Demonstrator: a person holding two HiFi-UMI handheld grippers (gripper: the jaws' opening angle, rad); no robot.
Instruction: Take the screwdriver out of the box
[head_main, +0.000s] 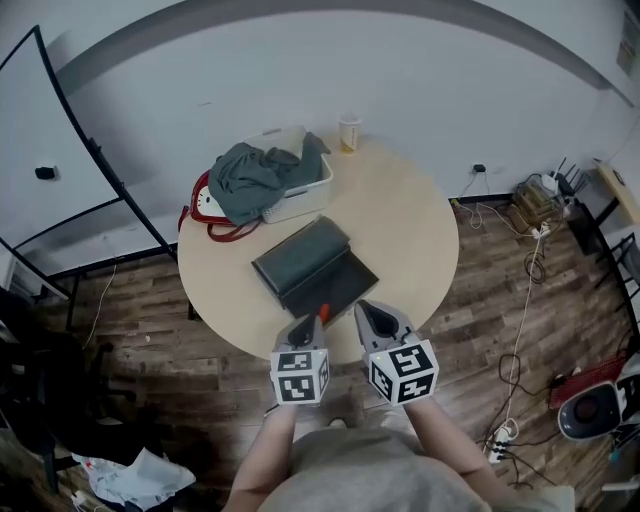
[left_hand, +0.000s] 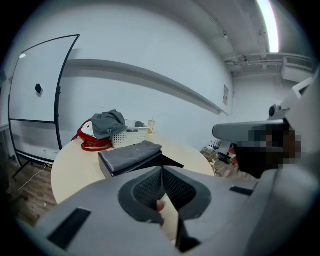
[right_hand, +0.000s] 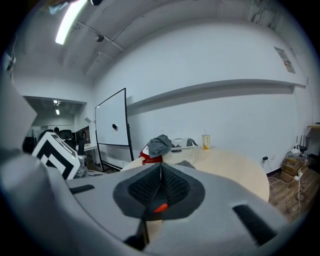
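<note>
A dark grey box (head_main: 313, 266) lies in the middle of the round table (head_main: 410, 230), its flap folded out toward me; it also shows as the box (left_hand: 127, 156) ahead of the left jaws. Both grippers hover side by side over the table's near edge. My left gripper (head_main: 308, 322) (left_hand: 162, 172) has its pads pressed together. A small orange piece (head_main: 323, 313), likely the screwdriver's handle, sits right at its tip, by the flap's near corner. It shows as a pale orange piece (left_hand: 160, 205) low in the jaw gap; whether it is gripped I cannot tell. My right gripper (head_main: 366, 308) (right_hand: 161, 169) looks shut, with an orange spot (right_hand: 160, 207) under its pads.
At the table's far side stand a white basket (head_main: 300, 195) heaped with grey clothing, a red bag (head_main: 205, 208) and a paper cup (head_main: 349, 131). A whiteboard (head_main: 40, 150) stands at the left. Cables and a power strip (head_main: 505, 432) lie on the wooden floor to the right.
</note>
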